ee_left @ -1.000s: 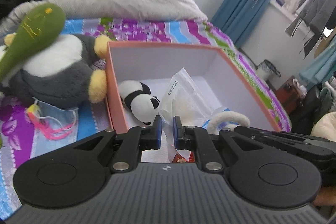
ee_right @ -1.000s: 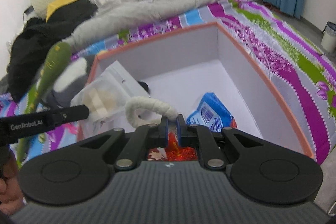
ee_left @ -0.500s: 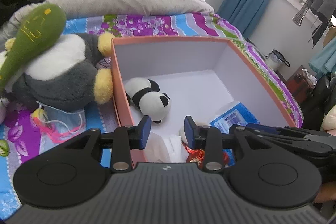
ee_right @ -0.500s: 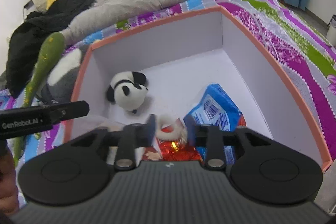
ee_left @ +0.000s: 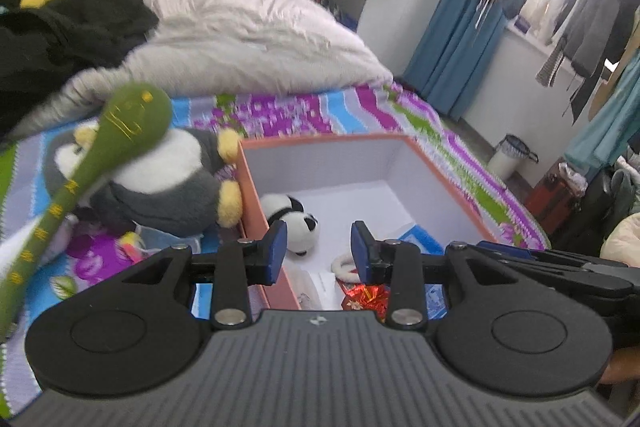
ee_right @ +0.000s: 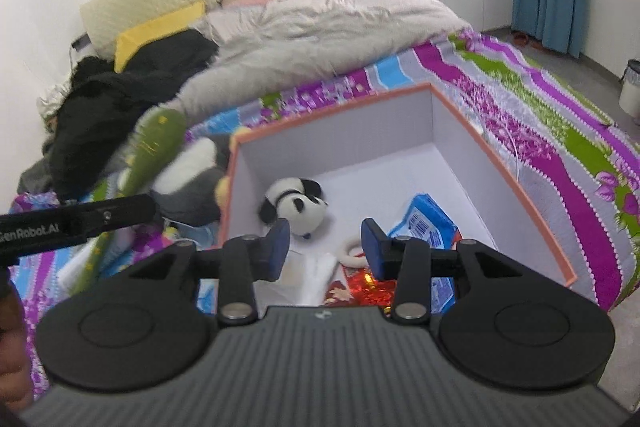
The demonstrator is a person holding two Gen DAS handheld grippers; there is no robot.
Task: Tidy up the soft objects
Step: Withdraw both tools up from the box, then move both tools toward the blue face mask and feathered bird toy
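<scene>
Left wrist view: orange-rimmed box (ee_left: 436, 167) sits on the striped bedspread (ee_left: 400, 111). Inside it lie a panda plush (ee_left: 294, 223), a white fuzzy ring (ee_left: 344, 263), a clear plastic bag (ee_left: 316, 287), a red foil packet (ee_left: 366, 297) and a blue packet (ee_left: 416, 237). Just outside the box's left wall, touching it, lies a large grey-and-white plush (ee_left: 160, 183) with yellow feet; a long green plush club (ee_left: 100, 147) leans across it. Behind are a grey duvet (ee_left: 256, 43) and a black garment (ee_left: 68, 31). The right tool's black body crosses the lower right of this view, covering the box's near right corner.

Left gripper (ee_left: 316, 251): jaws spread wide, nothing between them, touching nothing; it hangs above the box's near left wall.

Right wrist view: right gripper (ee_right: 324, 247), jaws likewise spread wide and empty, above the near end of the box (ee_right: 512, 183). Panda plush (ee_right: 294, 205), ring (ee_right: 352, 251) and blue packet (ee_right: 424, 223) lie below it.

Change from 1.0 s ago: both jaw pairs were then nearly closed, the left on the plastic bag, the right on the fuzzy ring, both lifted over the box. Both items now rest on the box floor, and both grippers sit higher and further back.
</scene>
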